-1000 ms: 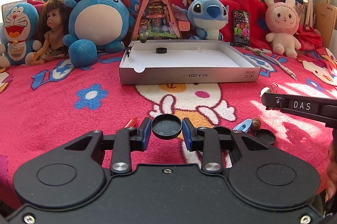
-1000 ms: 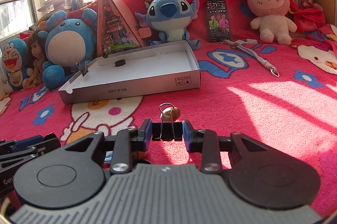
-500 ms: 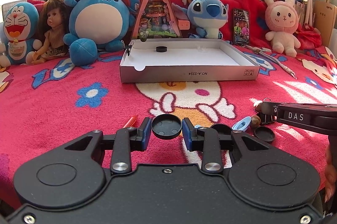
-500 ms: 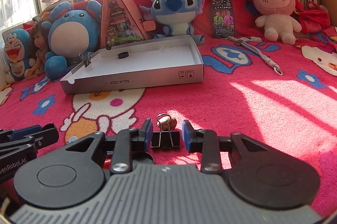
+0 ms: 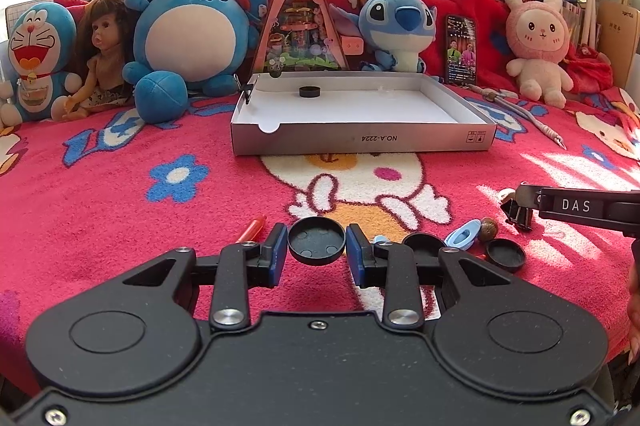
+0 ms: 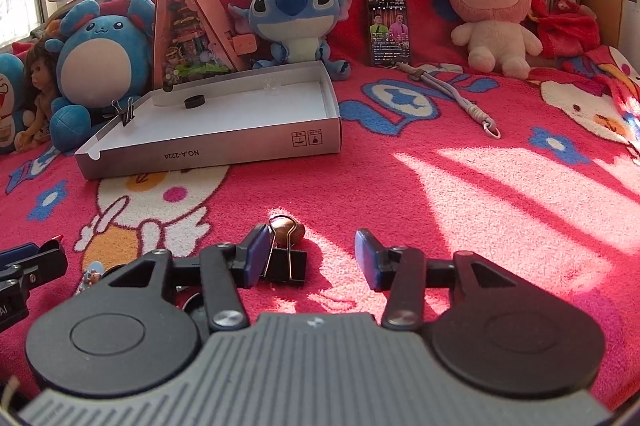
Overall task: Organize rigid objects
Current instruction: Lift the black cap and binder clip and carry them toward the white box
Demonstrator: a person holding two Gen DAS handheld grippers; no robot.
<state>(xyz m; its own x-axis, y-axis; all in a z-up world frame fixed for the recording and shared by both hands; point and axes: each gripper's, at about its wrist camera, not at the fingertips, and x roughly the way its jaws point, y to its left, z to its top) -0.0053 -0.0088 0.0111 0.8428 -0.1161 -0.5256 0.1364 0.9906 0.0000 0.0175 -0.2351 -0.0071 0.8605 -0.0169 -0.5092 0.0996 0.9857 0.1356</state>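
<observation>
Blue-padded fingers of the left gripper (image 5: 317, 251) are clamped on a round black cap (image 5: 316, 239), which is held just above the red cartoon blanket (image 5: 120, 226). Fingers of the right gripper (image 6: 311, 258) are seen opening, well spread; a black binder clip (image 6: 285, 261) lies on the blanket between them, against the left pad and clear of the right one, its wire handles raised. A small brown nut-like object (image 6: 289, 229) is seen just behind the clip. Two more black caps (image 5: 505, 255), a pale blue clip (image 5: 463, 233) and a red pen (image 5: 251, 228) are scattered near the left gripper. Farther back, an open white cardboard box (image 5: 360, 142) is set before a row of plush toys (image 5: 192, 30), with one black cap (image 5: 310, 91) inside and a binder clip (image 6: 127, 111) fastened on its left wall.
</observation>
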